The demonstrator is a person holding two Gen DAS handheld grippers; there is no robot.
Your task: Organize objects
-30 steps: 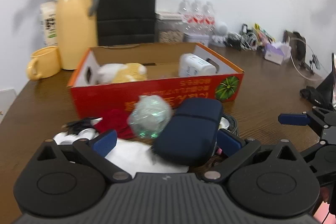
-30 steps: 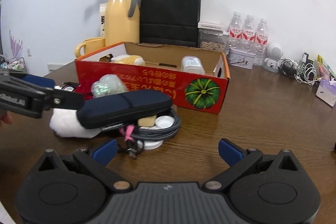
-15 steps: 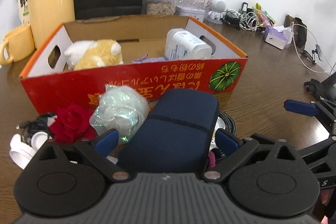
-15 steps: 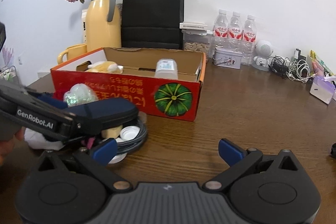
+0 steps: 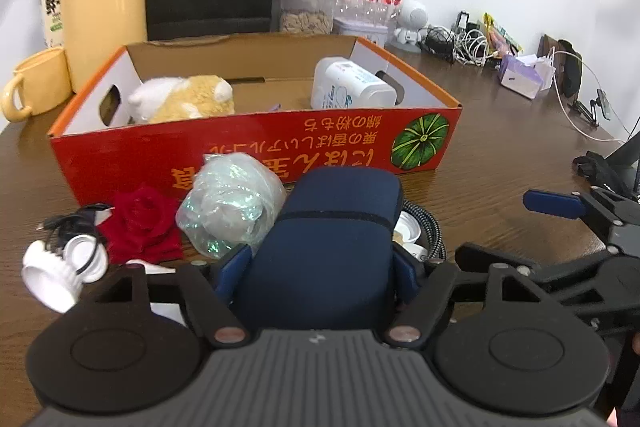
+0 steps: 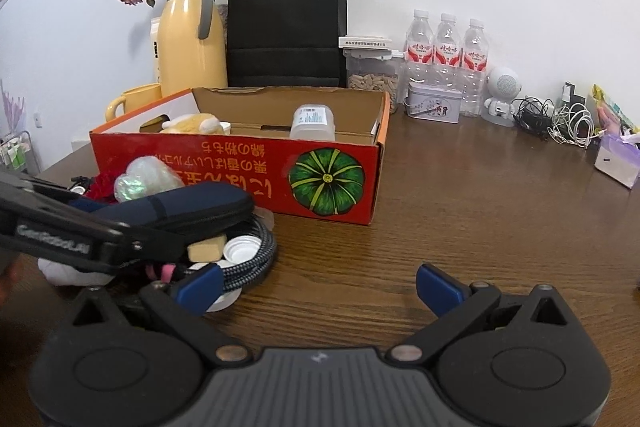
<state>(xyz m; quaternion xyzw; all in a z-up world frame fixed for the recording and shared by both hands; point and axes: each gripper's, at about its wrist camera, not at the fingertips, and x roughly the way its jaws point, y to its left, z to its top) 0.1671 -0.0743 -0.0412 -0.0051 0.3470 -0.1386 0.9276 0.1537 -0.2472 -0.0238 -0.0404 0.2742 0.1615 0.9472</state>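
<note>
Left wrist view. My left gripper [image 5: 316,267] straddles the near end of the navy zip case [image 5: 332,239]; its jaws are closing, blue pads [image 5: 232,263] at the case's flanks, seemingly touching, though I can't confirm a firm pinch. The case lies on the loose pile on the table [image 5: 500,163], just in front of the red cardboard box [image 5: 256,143]. Beside it: a crinkled iridescent plastic ball [image 5: 232,203], a red fabric rose [image 5: 142,223], white caps with a black cord [image 5: 68,259], a braided cable coil [image 5: 430,231]. Already in the box: a plush toy [image 5: 184,99] and a white bottle [image 5: 348,85] lying on its side. My reading: two items stowed, most of the pile left.

Right wrist view. My right gripper [image 6: 316,287] hangs spread wide over bare tabletop, nothing between its jaws, left pad just over the cable coil's edge. The left gripper's arm crosses in from the left onto the case. The case looks semi-rigid, oblong and rounded, fabric-covered, with a zip seam around its middle. It rests propped on the coil and caps, slightly tilted. I judge it will lift cleanly, though the clutter beneath may shift.
</note>
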